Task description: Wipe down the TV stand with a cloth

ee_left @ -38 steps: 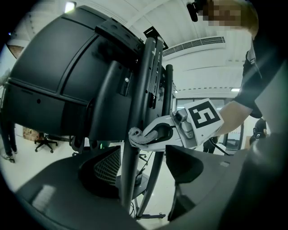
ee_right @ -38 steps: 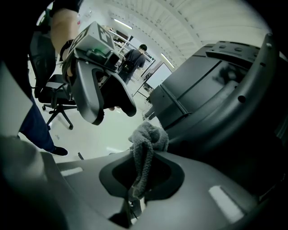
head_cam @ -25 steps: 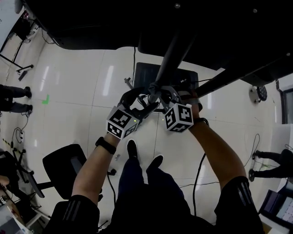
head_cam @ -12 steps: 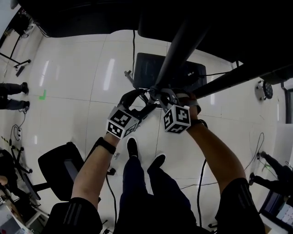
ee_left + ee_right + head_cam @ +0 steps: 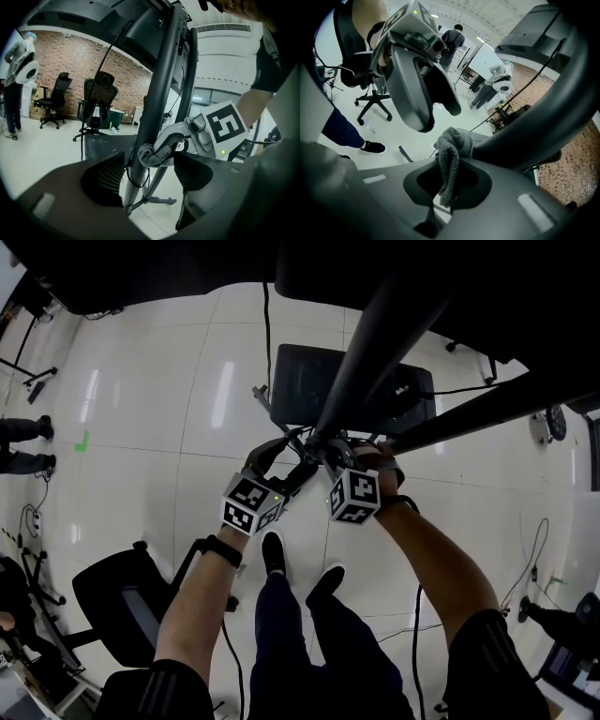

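The TV stand's black pole [image 5: 361, 362] slants down to its dark base plate [image 5: 305, 385] on the white floor. My right gripper [image 5: 339, 454] is shut on a grey cloth [image 5: 451, 157] and presses it against the pole [image 5: 543, 122]. The left gripper view shows that cloth [image 5: 149, 154] bunched on the pole [image 5: 159, 93], with the right gripper's marker cube [image 5: 226, 123] behind it. My left gripper [image 5: 298, 463] is open, its jaws on either side of the pole just below the cloth; it [image 5: 417, 84] hangs above the cloth in the right gripper view.
A second black bar [image 5: 487, 409] of the stand runs off to the right. A black office chair [image 5: 117, 592] stands at lower left. Cables [image 5: 412, 615] trail over the floor. A bystander's feet [image 5: 23, 432] are at the left edge, another's [image 5: 548, 620] at the right.
Both grippers have slid a little along the pole towards me, staying close together. The right gripper keeps the cloth on the pole; the left stays open around it.
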